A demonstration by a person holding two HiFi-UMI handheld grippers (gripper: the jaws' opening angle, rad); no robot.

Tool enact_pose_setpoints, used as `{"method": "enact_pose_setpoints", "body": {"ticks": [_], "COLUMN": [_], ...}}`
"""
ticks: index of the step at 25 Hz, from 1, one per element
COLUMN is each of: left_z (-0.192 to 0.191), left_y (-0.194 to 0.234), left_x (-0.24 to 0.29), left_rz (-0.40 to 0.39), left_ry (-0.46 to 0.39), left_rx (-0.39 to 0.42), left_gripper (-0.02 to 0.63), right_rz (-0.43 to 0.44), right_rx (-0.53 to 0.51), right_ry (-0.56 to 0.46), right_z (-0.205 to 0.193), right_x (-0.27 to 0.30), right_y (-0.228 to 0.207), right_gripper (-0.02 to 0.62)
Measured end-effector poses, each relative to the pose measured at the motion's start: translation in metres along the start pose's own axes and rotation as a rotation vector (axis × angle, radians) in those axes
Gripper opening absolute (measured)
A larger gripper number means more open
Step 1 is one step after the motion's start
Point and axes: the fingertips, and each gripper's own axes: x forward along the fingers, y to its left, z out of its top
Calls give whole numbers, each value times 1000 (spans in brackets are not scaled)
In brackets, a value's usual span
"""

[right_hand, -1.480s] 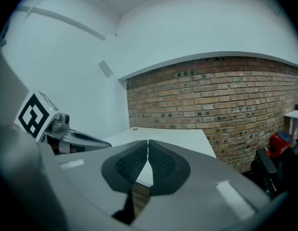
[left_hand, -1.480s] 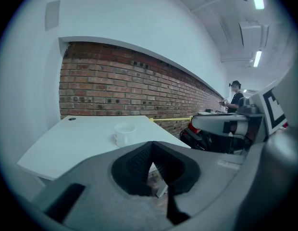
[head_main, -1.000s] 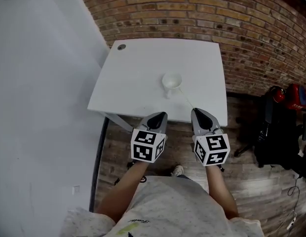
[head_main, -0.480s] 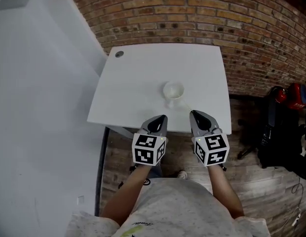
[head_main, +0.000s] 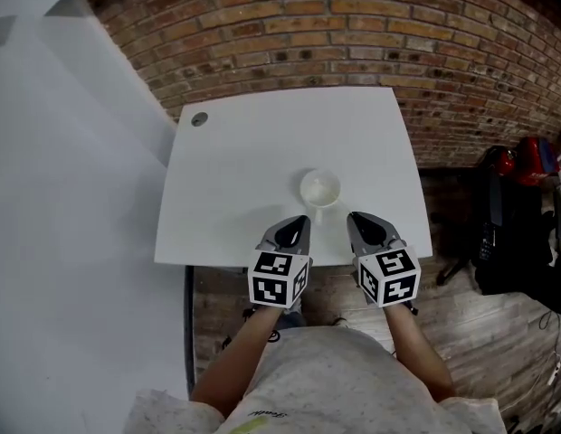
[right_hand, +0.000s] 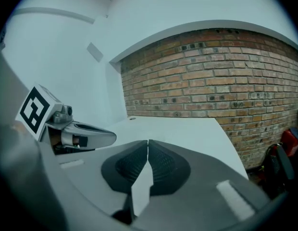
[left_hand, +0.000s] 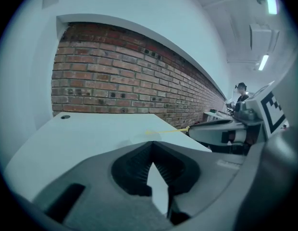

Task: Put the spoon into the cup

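Observation:
A white cup [head_main: 319,188] stands on the white table [head_main: 235,179], a little in from its near edge. In the left gripper view a thin yellow stick [left_hand: 166,131] lies just past the jaws, pointing right; it may be the spoon's handle, and its bowl is not visible. My left gripper [head_main: 295,226] hangs over the near edge, just left of and short of the cup, shut and empty. My right gripper [head_main: 356,221] is beside it, right of the cup, also shut and empty. Each gripper appears in the other's view: the right gripper [left_hand: 221,130] and the left gripper [right_hand: 86,134].
A brick wall [head_main: 353,34] runs behind the table and a white wall [head_main: 54,197] stands on the left. A round cable hole [head_main: 200,118] sits in the table's far left corner. Black bags and a red object [head_main: 511,224] are on the wooden floor to the right.
The person has stepped nearer to the table. Both grippers have moved from in front of the table's edge to over it, closer to the cup. Both stay shut.

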Motion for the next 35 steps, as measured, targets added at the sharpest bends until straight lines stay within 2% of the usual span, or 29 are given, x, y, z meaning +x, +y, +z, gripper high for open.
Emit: {"method": "enact_pose_setpoints", "body": {"ticks": [17,28,35], "left_z": [10,18,19], "left_y": [47,63,68], "left_x": [40,49,53], "left_rz": [-120,-153,-168], "left_ry": [49,53,54], "left_rx": [25,30,36], "left_gripper": [-12,-12,-12], "right_rz": [-47,-69,-88], "right_rx": [68,101,119], "right_ry": [168,203,190], "right_z": [-20,-20,-20], "right_x": [64,81,88], "right_y": [1,3,1], "right_gripper": [15,17,18]}}
